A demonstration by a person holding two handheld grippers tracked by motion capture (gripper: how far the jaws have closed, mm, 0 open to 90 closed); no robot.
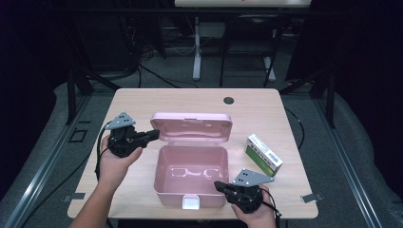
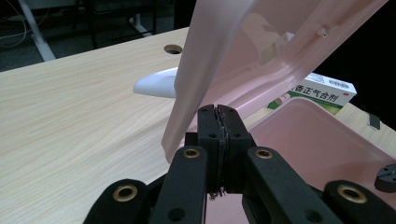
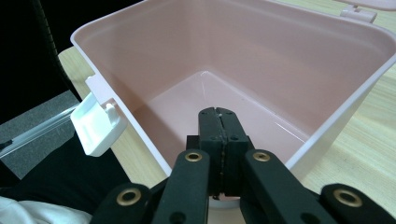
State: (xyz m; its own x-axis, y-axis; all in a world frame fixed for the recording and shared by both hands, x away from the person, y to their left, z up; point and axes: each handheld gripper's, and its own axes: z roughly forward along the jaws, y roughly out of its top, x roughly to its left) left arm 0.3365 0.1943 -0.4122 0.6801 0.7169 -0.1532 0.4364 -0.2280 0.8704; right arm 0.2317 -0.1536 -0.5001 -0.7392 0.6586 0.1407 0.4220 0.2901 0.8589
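One pink box (image 1: 191, 175) sits at the near middle of the table (image 1: 142, 97), its lid (image 1: 191, 127) standing open at the far side and its front wall close to the table's near edge. One carton (image 1: 263, 155) lies to its right, apart from it, with bare wood beyond. Two grippers flank the box. The left gripper (image 1: 153, 134) has its jaws pressed together, holding nothing, tips just beside the lid's left edge. The right gripper (image 1: 217, 185) is likewise closed and empty, tips over the box's near right rim. The far half of the table lies open, as does the strip left of the box.
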